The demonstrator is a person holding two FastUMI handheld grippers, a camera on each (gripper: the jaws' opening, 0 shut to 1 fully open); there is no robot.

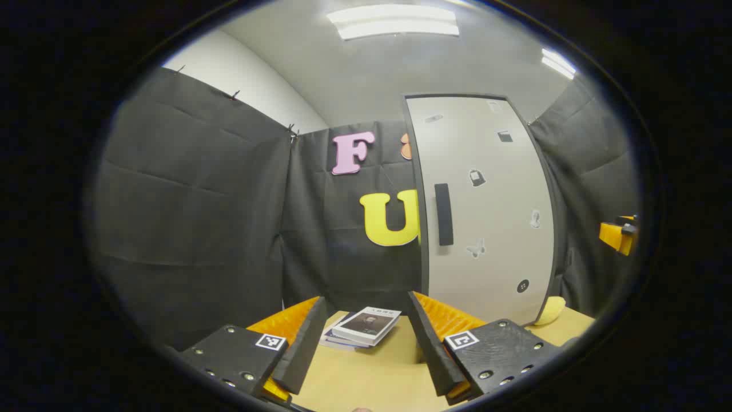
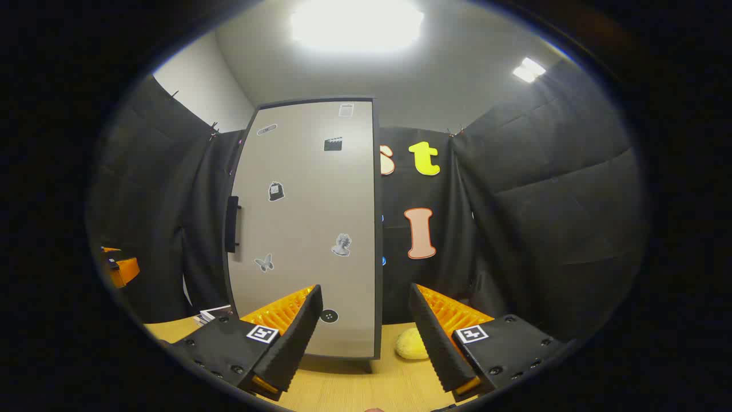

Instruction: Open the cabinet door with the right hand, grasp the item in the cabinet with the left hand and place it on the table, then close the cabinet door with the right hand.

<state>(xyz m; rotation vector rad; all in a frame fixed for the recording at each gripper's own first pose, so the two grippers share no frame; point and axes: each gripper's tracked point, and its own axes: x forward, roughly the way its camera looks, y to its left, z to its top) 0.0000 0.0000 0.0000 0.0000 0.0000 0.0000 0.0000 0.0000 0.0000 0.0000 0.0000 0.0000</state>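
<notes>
A tall pale cabinet (image 1: 486,212) stands on the wooden table, its door shut flat, with a dark vertical handle (image 1: 444,214) near its left edge and small stickers on it. In the right gripper view the same cabinet (image 2: 311,229) rises ahead, its handle (image 2: 231,224) on the left edge. My left gripper (image 1: 366,337) is open above the table, some way short of the cabinet and left of it. My right gripper (image 2: 366,332) is open too, in front of the cabinet's lower right corner, apart from it. What is inside the cabinet is hidden.
A small stack of books (image 1: 363,327) lies on the table (image 1: 372,383) ahead of my left gripper. A yellow soft lump (image 2: 412,346) sits by the cabinet's right foot, also seen as a yellow lump (image 1: 552,311). The other gripper (image 1: 620,234) shows at the far right.
</notes>
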